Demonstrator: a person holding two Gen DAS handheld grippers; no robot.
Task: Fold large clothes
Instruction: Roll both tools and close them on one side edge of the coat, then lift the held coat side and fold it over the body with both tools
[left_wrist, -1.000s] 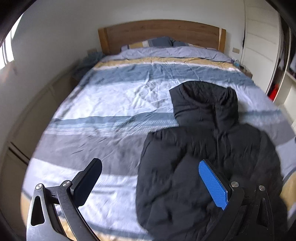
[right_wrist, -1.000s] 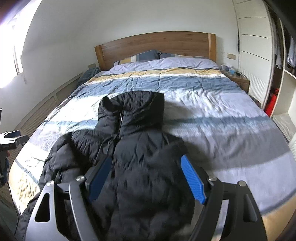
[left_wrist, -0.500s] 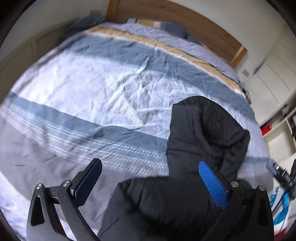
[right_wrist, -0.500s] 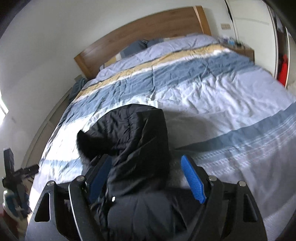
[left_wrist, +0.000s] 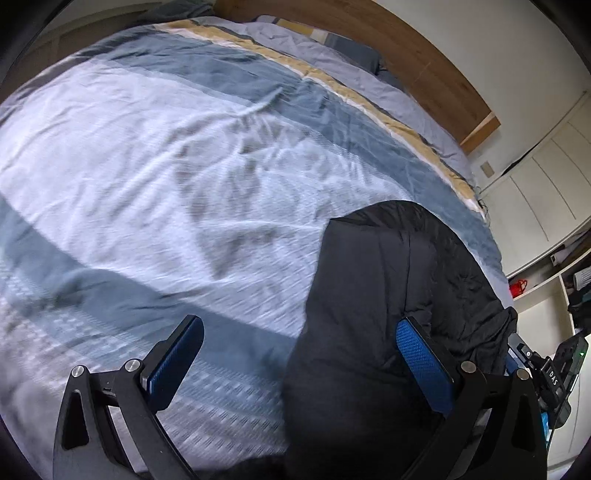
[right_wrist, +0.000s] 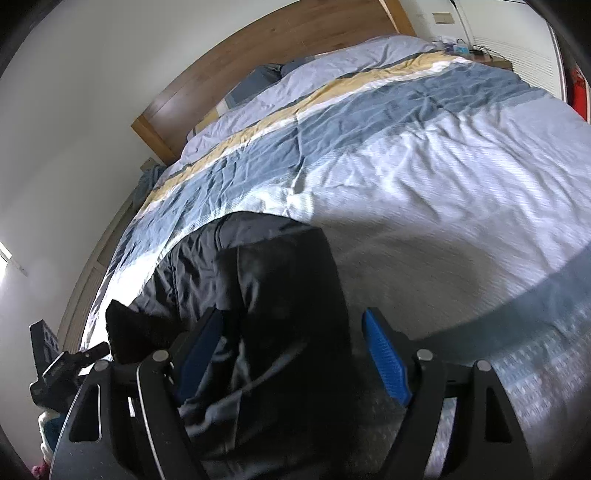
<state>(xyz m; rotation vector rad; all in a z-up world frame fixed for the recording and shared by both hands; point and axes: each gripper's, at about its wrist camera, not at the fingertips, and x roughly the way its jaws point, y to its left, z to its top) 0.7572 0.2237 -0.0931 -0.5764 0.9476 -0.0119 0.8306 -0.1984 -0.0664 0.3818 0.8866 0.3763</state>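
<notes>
A black hooded puffer jacket lies on the striped bed, its hood end towards the headboard. In the left wrist view my left gripper is open and empty, low over the jacket's left edge; its right finger is over the jacket, its left finger over the duvet. In the right wrist view the jacket fills the lower left. My right gripper is open and empty, close above the jacket's right edge. The other gripper shows at the edge of each view.
The bed has a striped blue, white and yellow duvet and a wooden headboard with pillows. White wardrobes and open shelves stand to the right of the bed. A nightstand sits by the headboard.
Both grippers have moved forward and down towards the jacket's hood end and tilted. Both stay open. The jacket has not visibly moved.
</notes>
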